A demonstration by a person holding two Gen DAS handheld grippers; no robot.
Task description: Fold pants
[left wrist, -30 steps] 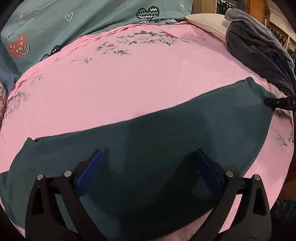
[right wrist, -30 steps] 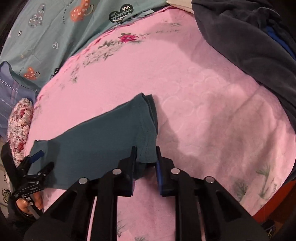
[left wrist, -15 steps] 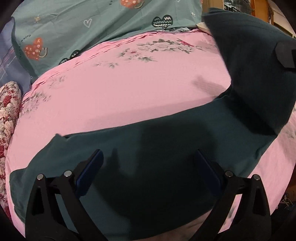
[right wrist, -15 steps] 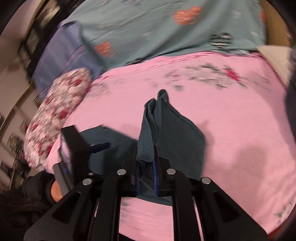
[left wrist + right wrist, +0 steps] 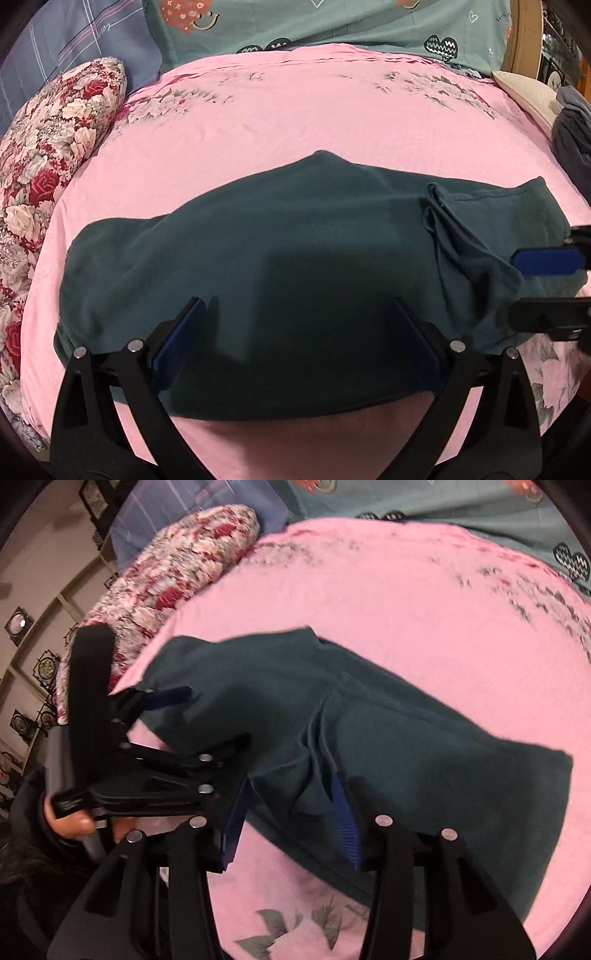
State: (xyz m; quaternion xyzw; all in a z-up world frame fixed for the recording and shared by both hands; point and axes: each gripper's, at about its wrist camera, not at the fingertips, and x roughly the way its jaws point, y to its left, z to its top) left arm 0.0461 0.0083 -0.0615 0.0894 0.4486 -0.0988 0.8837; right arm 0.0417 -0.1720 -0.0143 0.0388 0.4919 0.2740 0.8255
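Along the nine o'clock edge of the left wrist view, a rose-patterned bolster (image 5: pixel 55 177) lies half cut off by the lens rim, butted against the pink floral bedsheet (image 5: pixel 295 110). At twelve o'clock a teal duvet printed with hearts (image 5: pixel 332 26) runs out of frame. The dark green pants (image 5: pixel 295 266) spread across the middle of the sheet, folded over on themselves, with a bunched hem edge near two o'clock. Their near edge passes behind the left gripper (image 5: pixel 295 343), whose blue-padded jaws stand wide apart over the cloth, released, gripping nothing. At three o'clock the right gripper (image 5: pixel 546 288) enters, only its fingertips showing, spread apart above and below a ridge of the cloth. A grey garment heap (image 5: pixel 572 140) at two o'clock is mostly cropped.

The right wrist view is motion-blurred. At nine o'clock the left gripper (image 5: pixel 207 723) hides the pants' (image 5: pixel 406 746) far end; a hand (image 5: pixel 70 823) holding it is barely visible. The right gripper (image 5: pixel 291 819) is parted, with loose folds lying between its pads; whether they touch the cloth cannot be told.
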